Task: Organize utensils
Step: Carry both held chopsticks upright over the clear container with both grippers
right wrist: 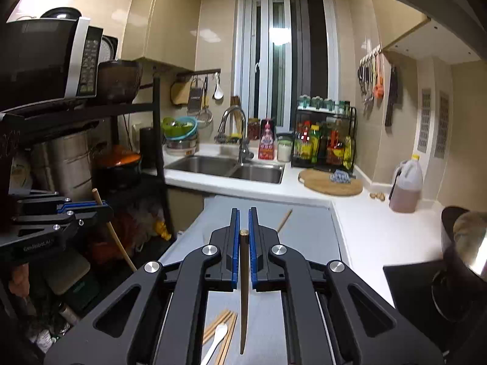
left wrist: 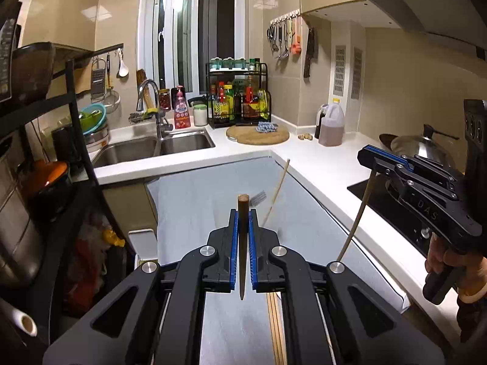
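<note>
"DAS" is moulded in raised letters on the right gripper (left wrist: 369,156), and "GenRobot.AI" is printed on the left gripper (right wrist: 102,205). The microwave (right wrist: 51,57) keypad is too small to read.

The left gripper is clenched on a dark chopstick (left wrist: 242,243); the right gripper is clenched on a second dark chopstick (right wrist: 243,289). Both are held above the grey table (left wrist: 197,200), which runs out from the white counter (left wrist: 322,164) near the sink (left wrist: 155,146). A pale chopstick (left wrist: 275,194) lies on that table, with more chopsticks (right wrist: 223,331) and a white spoon (right wrist: 216,340) at its near end.
</note>
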